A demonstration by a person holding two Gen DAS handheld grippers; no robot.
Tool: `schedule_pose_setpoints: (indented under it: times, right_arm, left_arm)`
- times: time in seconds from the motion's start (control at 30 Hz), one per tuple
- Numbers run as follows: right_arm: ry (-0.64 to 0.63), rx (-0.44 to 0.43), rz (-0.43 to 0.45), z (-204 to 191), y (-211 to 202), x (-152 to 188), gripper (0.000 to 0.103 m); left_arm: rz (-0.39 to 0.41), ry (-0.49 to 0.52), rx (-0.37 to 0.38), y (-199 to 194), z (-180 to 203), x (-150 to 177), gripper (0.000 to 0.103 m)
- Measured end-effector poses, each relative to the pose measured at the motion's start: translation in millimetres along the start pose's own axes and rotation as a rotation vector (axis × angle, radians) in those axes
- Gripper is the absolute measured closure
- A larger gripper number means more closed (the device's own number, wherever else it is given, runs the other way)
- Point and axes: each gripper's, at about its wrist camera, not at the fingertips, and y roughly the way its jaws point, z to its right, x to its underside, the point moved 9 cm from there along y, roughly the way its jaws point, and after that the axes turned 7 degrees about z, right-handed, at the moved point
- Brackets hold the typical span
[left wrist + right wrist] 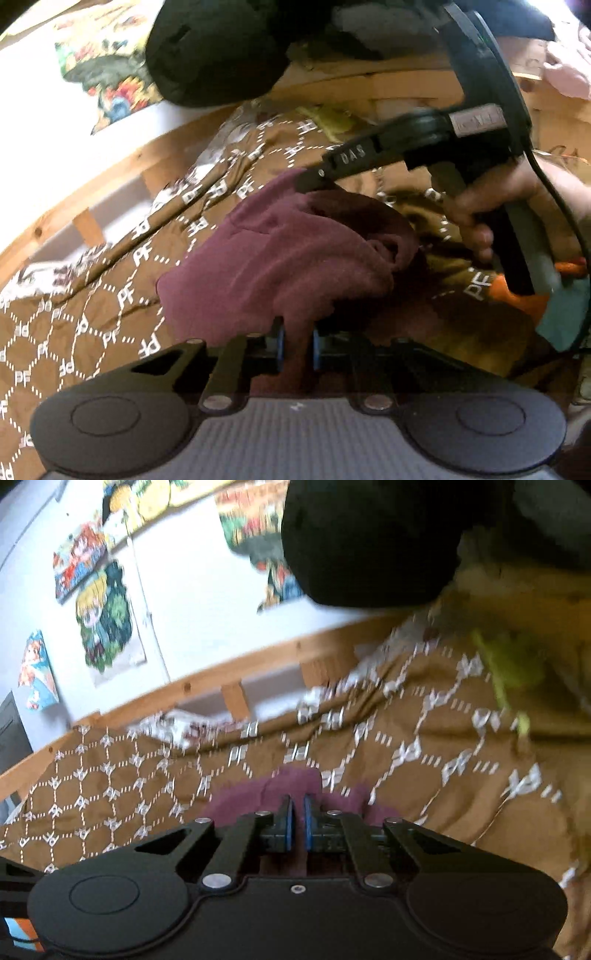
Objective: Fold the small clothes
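Across my view spreads the brown patterned bedspread point(74, 325), bordered by a wooden bed frame point(110, 166), and on it lies the bunched maroon garment point(280, 251). My left gripper point(297, 345) is clamped on a fold of that cloth. My right gripper point(314, 181) pinches its far edge, fingers nearly together.

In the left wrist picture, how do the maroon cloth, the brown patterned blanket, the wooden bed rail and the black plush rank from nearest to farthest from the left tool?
1. Maroon cloth: pinched in the left tool.
2. Brown patterned blanket: spread under and around the cloth.
3. Wooden bed rail: beyond the blanket, upper left.
4. Black plush: at the top, farthest.
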Motion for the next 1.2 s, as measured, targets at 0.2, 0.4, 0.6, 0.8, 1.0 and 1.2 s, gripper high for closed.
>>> schedule_pose_setpoints:
  times: [0.2, 0.4, 0.6, 0.8, 1.0, 1.2]
  right_arm:
    - [0.020, 0.069, -0.009, 29.9, -15.9, -7.3, 0.097]
    - [0.048, 0.123, -0.086, 50.0, -15.9, 15.0, 0.097]
    - [0.064, 0.132, -0.127, 54.2, -11.7, 31.8, 0.095]
    - [0.097, 0.143, -0.134, 58.8, -12.7, 34.4, 0.088]
    - [0.107, 0.171, -0.110, 60.3, -22.1, 29.7, 0.065]
    - [0.106, 0.170, -0.075, 53.0, -35.5, 22.4, 0.029]
  left_arm:
    - [-0.029, 0.070, 0.044, 5.2, 26.0, 3.4, 0.088]
    - [-0.054, 0.063, 0.064, 10.2, 33.0, 12.3, 0.085]
    - [-0.055, 0.019, 0.090, 3.1, 29.5, 16.8, 0.074]
    - [-0.049, -0.082, 0.112, -7.0, 18.1, 14.6, 0.055]
    - [0.005, -0.111, 0.051, -18.0, 3.8, 6.8, 0.014]
    - [0.053, -0.158, -0.070, -24.9, -17.1, 0.1, 0.001]
